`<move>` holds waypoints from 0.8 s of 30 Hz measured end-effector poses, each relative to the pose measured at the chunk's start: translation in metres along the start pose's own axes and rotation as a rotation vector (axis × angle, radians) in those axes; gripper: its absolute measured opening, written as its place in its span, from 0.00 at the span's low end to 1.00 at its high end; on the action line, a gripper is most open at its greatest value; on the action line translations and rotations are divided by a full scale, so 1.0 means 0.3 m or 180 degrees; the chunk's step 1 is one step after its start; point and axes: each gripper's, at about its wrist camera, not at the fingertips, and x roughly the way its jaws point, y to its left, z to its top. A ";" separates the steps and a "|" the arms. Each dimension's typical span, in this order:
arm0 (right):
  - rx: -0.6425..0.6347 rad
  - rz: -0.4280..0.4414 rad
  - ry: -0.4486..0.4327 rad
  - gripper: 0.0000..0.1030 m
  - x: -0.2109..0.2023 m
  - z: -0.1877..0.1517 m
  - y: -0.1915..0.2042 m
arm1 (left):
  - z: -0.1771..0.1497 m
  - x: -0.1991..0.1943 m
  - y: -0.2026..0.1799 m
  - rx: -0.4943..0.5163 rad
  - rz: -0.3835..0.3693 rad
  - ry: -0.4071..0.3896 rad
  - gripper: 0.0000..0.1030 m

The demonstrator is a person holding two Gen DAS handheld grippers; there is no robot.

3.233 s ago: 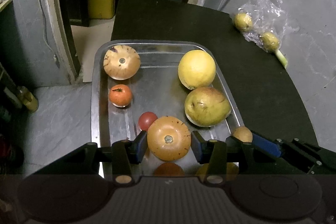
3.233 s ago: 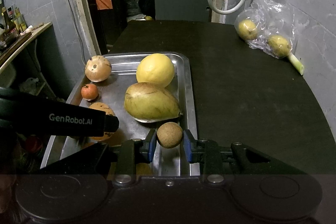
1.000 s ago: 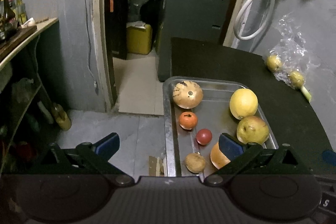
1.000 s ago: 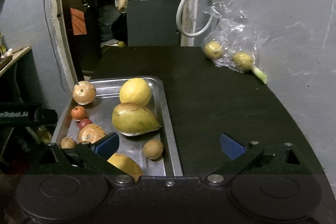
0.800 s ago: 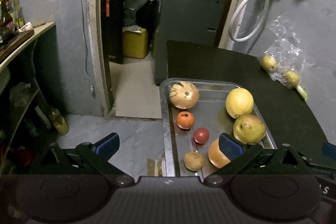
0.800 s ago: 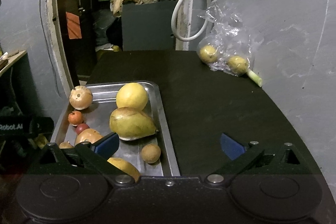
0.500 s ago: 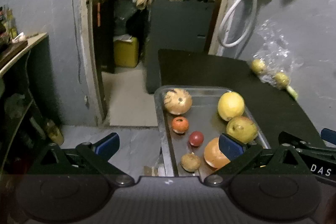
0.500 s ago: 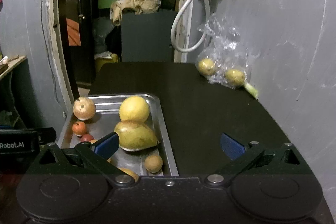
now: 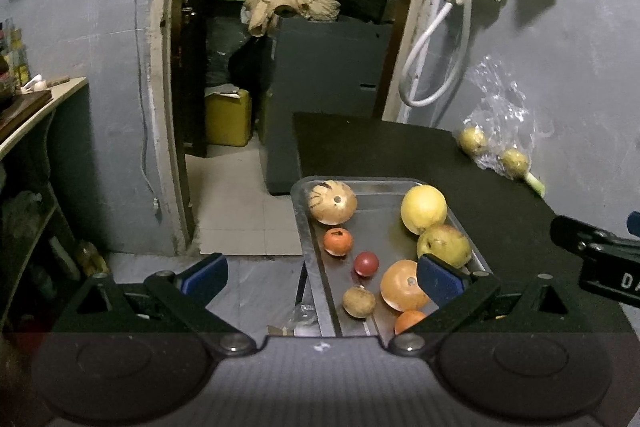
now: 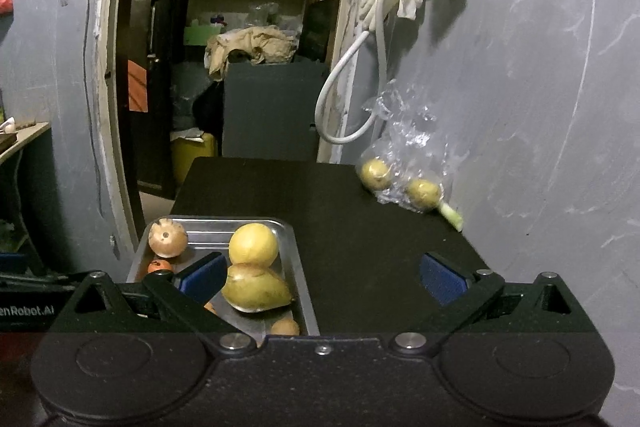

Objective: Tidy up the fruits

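Observation:
A metal tray (image 9: 312, 267) at the left edge of the black table (image 9: 400, 147) holds several fruits: a pale onion-like one (image 9: 332, 202), a yellow round fruit (image 9: 423, 209), a green-yellow mango (image 9: 443, 246), two small red ones, a big orange one (image 9: 402, 290) and a brown one (image 9: 359, 301). My left gripper (image 9: 320, 275) is open and empty, held back and above the tray's near left corner. My right gripper (image 10: 320, 279) is open and empty too, above the table just right of the tray (image 10: 298, 267); the mango (image 10: 256, 287) lies beside its left finger.
A clear plastic bag (image 10: 404, 163) with two yellow fruits lies at the table's far right against the grey wall. A white hose (image 10: 344, 87) hangs on that wall. A doorway with a yellow can (image 9: 228, 117) opens behind the table. A shelf (image 9: 36, 107) stands at left.
Both grippers let go of their fruits, which now lie in the tray. Since then both have kept pulling back and up from the tray, jaws staying wide.

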 end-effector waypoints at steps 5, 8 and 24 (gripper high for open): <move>0.0012 -0.0049 0.0046 0.99 -0.040 -0.035 -0.002 | -0.026 -0.030 0.016 -0.0023 -0.0033 0.0000 1.00; 0.0037 -0.0062 0.0069 0.99 -0.064 -0.054 0.002 | -0.050 -0.045 0.022 -0.0005 -0.0102 0.0076 1.00; 0.0124 -0.0077 -0.0138 0.99 -0.155 -0.071 0.000 | -0.094 -0.132 0.028 0.0024 -0.0222 0.0076 1.00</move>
